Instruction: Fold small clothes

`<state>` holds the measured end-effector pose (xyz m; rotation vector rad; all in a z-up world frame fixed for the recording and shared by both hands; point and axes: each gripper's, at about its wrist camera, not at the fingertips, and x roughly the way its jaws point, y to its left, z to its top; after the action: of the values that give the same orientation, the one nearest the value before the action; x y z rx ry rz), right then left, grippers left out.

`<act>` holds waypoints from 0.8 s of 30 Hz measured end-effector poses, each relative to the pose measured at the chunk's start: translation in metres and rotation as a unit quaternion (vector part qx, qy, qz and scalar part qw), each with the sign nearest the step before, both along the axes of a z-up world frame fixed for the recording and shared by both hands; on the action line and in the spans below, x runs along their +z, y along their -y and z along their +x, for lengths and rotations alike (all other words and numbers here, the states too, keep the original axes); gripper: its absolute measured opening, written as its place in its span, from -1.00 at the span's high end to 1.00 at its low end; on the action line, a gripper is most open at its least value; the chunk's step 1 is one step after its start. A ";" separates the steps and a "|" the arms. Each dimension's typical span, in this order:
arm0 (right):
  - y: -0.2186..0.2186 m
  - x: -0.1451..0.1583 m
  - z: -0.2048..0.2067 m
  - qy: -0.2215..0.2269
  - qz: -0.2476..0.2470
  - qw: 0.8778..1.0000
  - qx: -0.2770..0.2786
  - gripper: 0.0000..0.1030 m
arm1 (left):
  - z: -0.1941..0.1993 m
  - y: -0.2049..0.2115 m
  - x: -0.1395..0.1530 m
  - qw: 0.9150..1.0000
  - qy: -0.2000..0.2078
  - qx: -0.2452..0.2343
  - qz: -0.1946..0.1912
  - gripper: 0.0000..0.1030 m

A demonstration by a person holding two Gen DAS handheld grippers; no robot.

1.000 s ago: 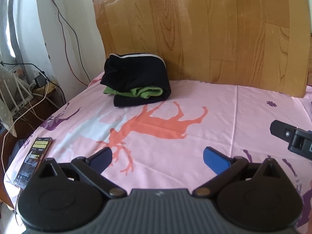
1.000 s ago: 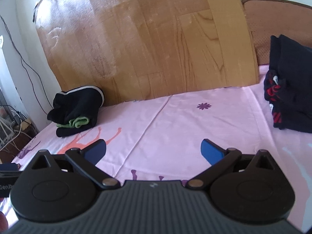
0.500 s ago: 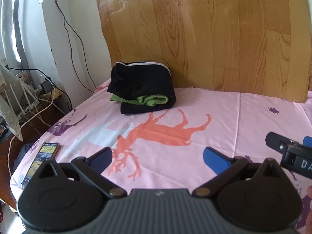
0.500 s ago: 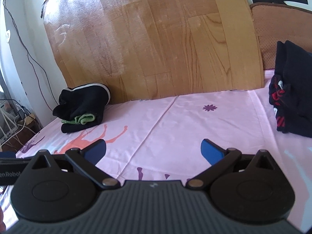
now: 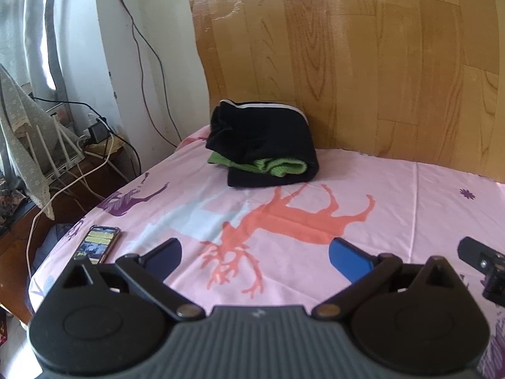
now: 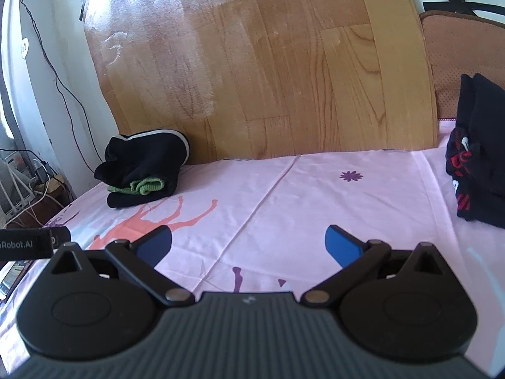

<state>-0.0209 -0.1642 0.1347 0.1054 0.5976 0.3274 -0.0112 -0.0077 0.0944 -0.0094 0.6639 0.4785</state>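
Altogether we counted two stacks of clothes on the pink printed sheet [image 5: 394,195]. One folded black bundle [image 5: 265,145], with a green ribbed garment [image 5: 268,165] tucked into it, lay at the far left corner against the wood-grain board [image 5: 347,63]. A second dark pile [image 6: 476,158], with red and white markings, sat at the far right edge in the right wrist view. We saw one phone [image 5: 96,243] lying face up near the sheet's left edge.

We found two grippers. Our left gripper [image 5: 254,252] hovered low over the orange deer print, level, its blue-padded fingers [image 5: 347,257] spread wide and holding nothing. Our right gripper [image 6: 249,244] hung likewise over bare sheet, fingers [image 6: 342,246] apart and empty. Both stacks were well apart from either gripper.
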 end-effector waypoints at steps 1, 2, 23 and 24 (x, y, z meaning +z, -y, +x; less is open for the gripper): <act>0.000 0.000 0.000 0.000 0.000 1.000 0.000 -1.00 | 0.000 -0.001 0.000 1.000 0.001 0.002 0.001 -0.99; 0.000 0.000 0.000 0.000 0.000 1.000 0.000 -1.00 | 0.000 -0.003 0.001 1.000 0.002 0.005 0.002 -0.99; -0.002 0.001 -0.002 0.001 0.005 1.000 -0.001 -1.00 | 0.000 -0.005 -0.003 1.000 -0.001 0.003 0.022 -0.99; -0.002 0.001 -0.002 0.001 0.005 1.000 -0.001 -1.00 | 0.000 -0.004 -0.003 1.000 -0.003 -0.001 0.021 -0.99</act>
<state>-0.0229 -0.1624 0.1355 0.1154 0.5947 0.3282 -0.0110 -0.0037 0.0914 0.0322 0.6598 0.4902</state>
